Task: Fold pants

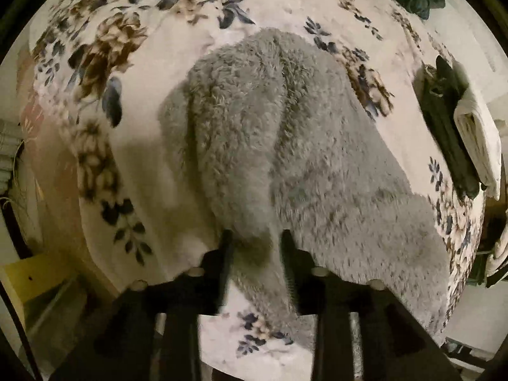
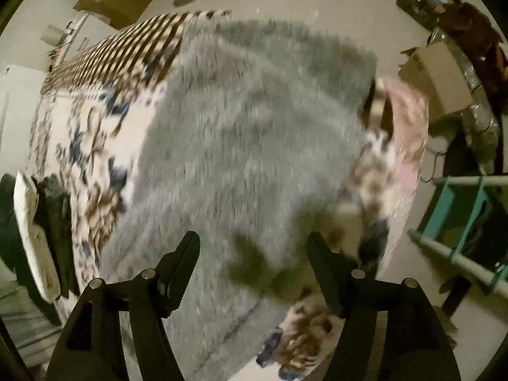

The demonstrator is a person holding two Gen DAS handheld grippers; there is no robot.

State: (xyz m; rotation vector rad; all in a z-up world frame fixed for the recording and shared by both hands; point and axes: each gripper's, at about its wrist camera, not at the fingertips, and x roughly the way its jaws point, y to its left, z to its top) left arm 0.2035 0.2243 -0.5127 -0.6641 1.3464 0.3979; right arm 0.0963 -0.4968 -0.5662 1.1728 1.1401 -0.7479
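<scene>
Fluffy grey pants [image 1: 285,146] lie on a bed with a white floral blanket [image 1: 104,63]. My left gripper [image 1: 255,241] is shut on a bunched fold of the grey pants, which rises between its black fingers. In the right wrist view the grey pants [image 2: 247,146] spread wide over the blanket [image 2: 85,133], blurred by motion. My right gripper [image 2: 254,244] is open and empty just above the pants, with fabric under both fingers.
Folded dark and white clothes [image 1: 460,127] lie at the bed's right edge, and also show in the right wrist view [image 2: 41,231]. Cardboard boxes [image 2: 435,76] and a teal-and-grey rack [image 2: 460,222] stand on the floor beside the bed. A yellow box [image 1: 35,273] sits low left.
</scene>
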